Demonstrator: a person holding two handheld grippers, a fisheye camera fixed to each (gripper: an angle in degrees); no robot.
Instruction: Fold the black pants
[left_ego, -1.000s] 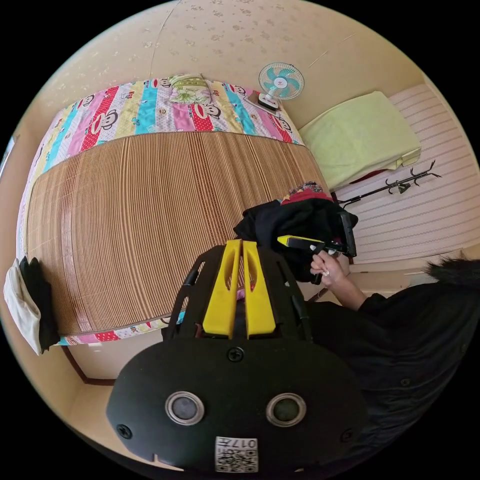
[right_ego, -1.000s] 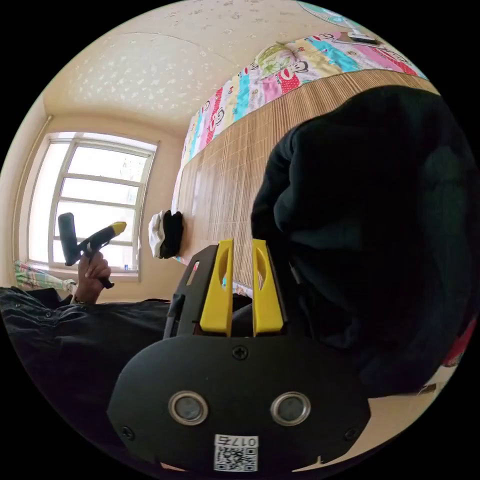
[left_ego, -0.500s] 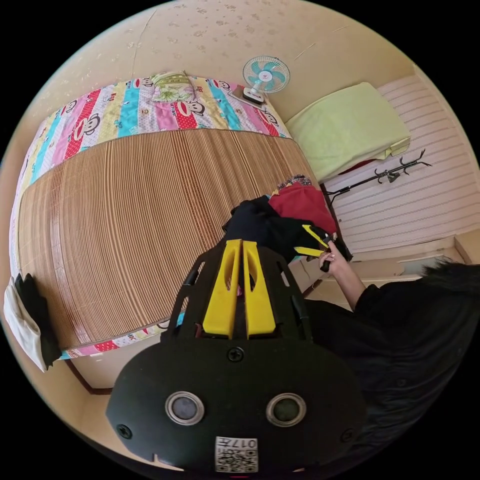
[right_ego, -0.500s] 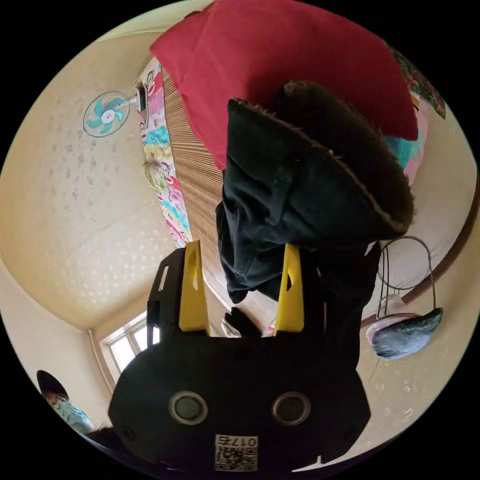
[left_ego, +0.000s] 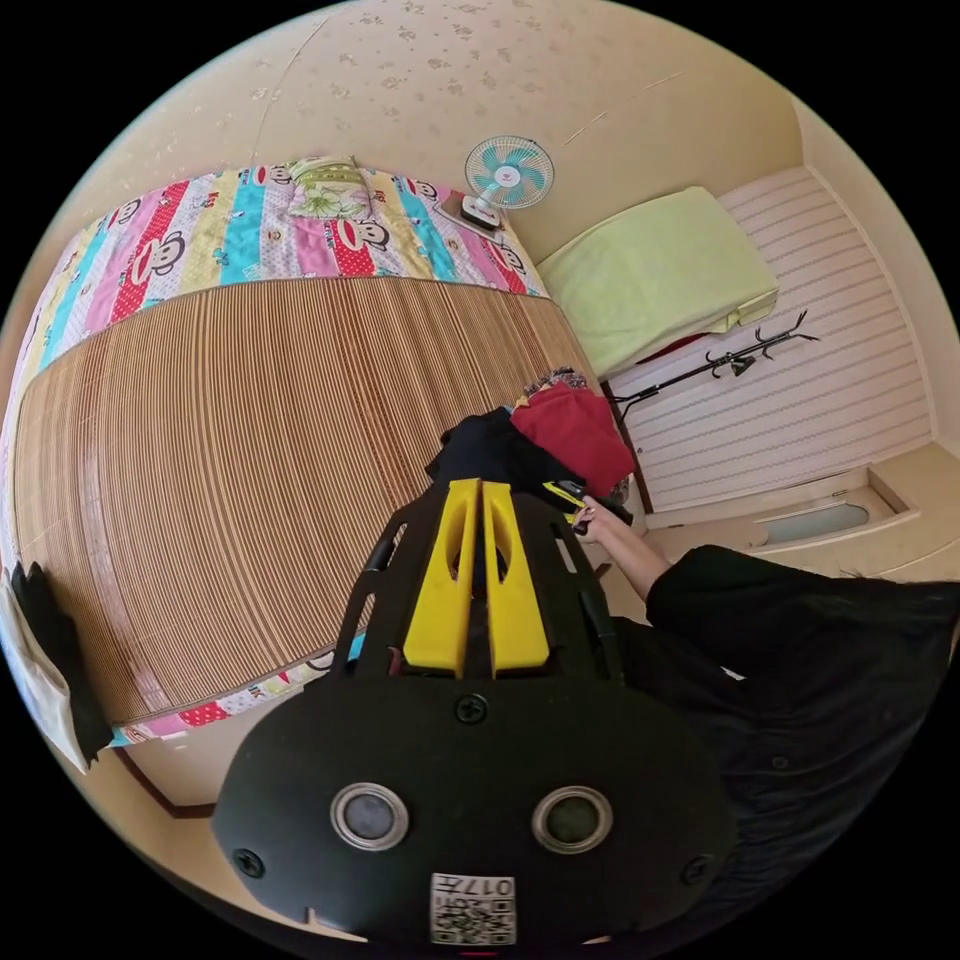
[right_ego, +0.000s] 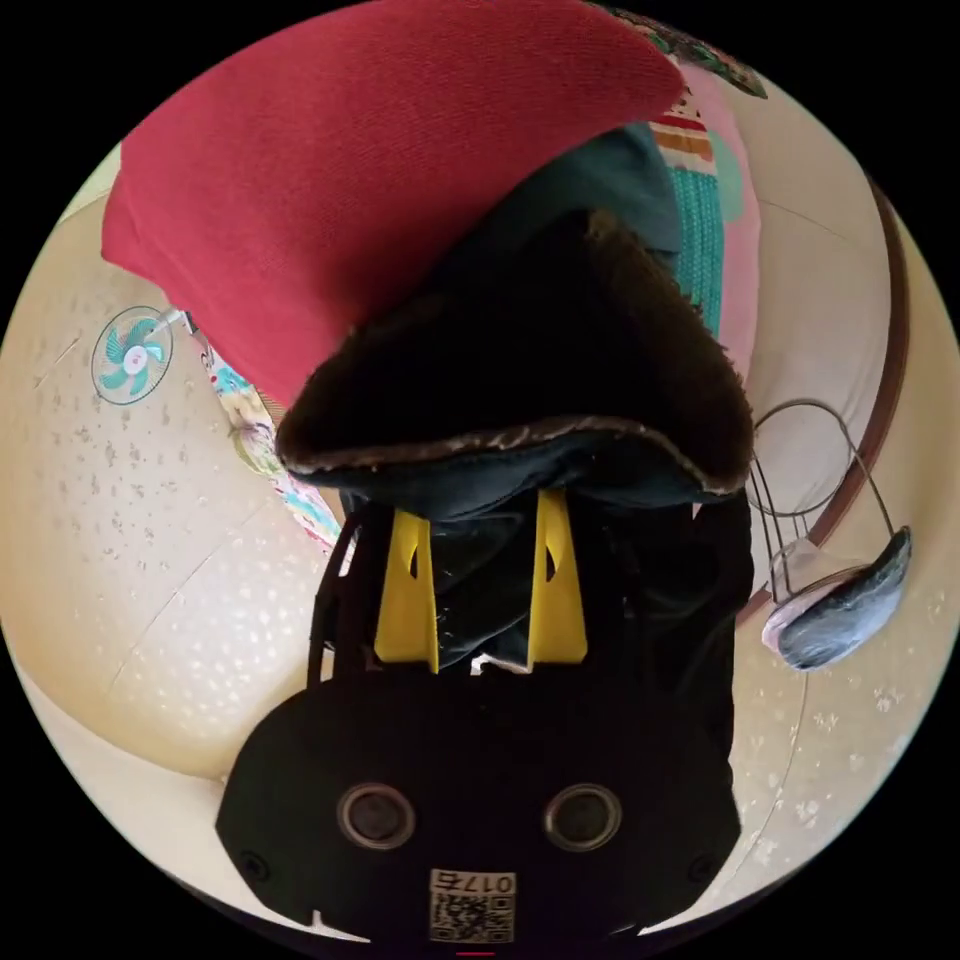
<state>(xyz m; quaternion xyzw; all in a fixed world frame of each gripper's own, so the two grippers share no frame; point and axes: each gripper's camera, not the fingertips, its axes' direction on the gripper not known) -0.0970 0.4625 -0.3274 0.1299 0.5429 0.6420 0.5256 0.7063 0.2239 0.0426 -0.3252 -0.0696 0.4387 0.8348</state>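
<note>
At the centre of the right gripper view we see the right gripper (right_ego: 482, 590) with its yellow fingers (right_ego: 407, 590) partly open and a fold of the black pants (right_ego: 530, 400) lying between them, though we cannot tell whether both press on the cloth. In the left gripper view the left gripper (left_ego: 481, 575) sits at centre with its fingers nearly together and empty, above the bamboo mat (left_ego: 250, 450), while the pants lie bunched at centre right on the bed's edge, just beside a red garment (left_ego: 575, 430). We judge the task barely begun: nothing is spread or folded yet, so lifting, laying flat and every fold remain.
</note>
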